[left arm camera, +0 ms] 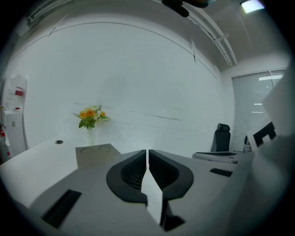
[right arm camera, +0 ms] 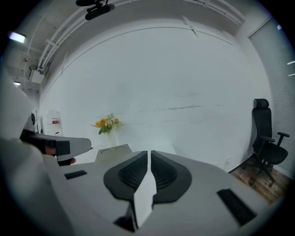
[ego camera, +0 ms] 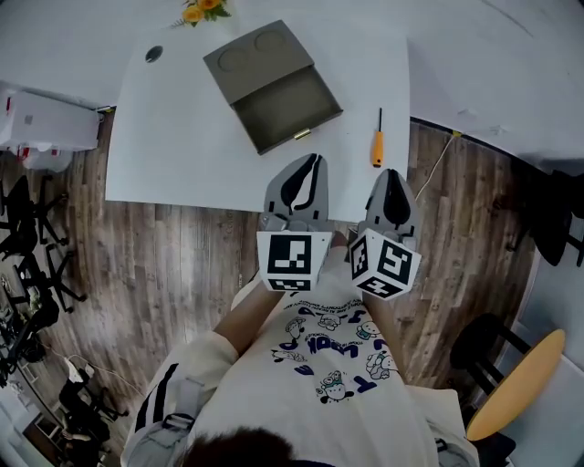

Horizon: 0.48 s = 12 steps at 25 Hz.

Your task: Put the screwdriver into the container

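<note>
Your left claw [ego camera: 312,160] [left arm camera: 147,152] has its jaws together, only a thin slit between them, and nothing is in it. Your right claw [ego camera: 391,173] [right arm camera: 150,152] is closed the same way and is just as empty. You hold the two side by side in front of your chest, left just beside right, both tips over the near edge of the white worktop [ego camera: 173,146] and pointing across it.

The screwdriver [ego camera: 378,137] lies flat on the worktop just beyond your right claw, near the right edge. Its orange handle is toward you and its dark shaft points away. Neither claw touches it.

The container [ego camera: 290,111] [left arm camera: 96,155] [right arm camera: 113,151] sits left of the screwdriver, apart from it and ahead of your left claw. It is a grey box lying open, the lid with two round recesses on the far side.

At the far edge stand orange flowers [ego camera: 203,9] [left arm camera: 91,115] [right arm camera: 107,123]. Wooden floor [ego camera: 173,264] shows under your arms.
</note>
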Motion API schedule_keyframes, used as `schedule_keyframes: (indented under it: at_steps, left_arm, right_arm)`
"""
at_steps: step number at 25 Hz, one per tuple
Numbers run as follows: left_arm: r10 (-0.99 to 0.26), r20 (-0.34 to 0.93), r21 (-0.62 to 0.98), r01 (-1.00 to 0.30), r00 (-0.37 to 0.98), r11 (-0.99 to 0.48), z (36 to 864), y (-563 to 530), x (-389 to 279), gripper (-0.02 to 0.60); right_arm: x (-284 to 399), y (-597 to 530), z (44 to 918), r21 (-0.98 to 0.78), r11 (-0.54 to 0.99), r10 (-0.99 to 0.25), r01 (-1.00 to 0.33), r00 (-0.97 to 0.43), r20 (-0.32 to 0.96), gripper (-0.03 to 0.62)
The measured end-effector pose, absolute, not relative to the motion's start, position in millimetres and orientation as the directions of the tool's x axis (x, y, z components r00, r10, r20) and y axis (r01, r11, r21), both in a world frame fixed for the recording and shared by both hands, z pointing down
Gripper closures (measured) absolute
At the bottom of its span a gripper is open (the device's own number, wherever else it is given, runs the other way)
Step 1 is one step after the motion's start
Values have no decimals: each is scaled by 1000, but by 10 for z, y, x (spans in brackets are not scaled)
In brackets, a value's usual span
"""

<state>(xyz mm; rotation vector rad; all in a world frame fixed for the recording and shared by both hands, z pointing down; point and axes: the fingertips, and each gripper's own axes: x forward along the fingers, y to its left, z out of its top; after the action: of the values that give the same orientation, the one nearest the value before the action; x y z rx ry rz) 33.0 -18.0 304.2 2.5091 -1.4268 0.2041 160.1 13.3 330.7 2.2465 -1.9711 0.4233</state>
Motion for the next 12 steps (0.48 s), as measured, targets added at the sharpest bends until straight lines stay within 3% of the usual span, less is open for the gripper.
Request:
schedule_keyframes:
  at_steps: [12]
  left_arm:
    - [-817, 301, 149, -870, 492, -470, 3272, -391, 382, 552]
  right_arm:
    - [1758, -82, 3508, -74, -165, -932, -983, 131, 339, 554]
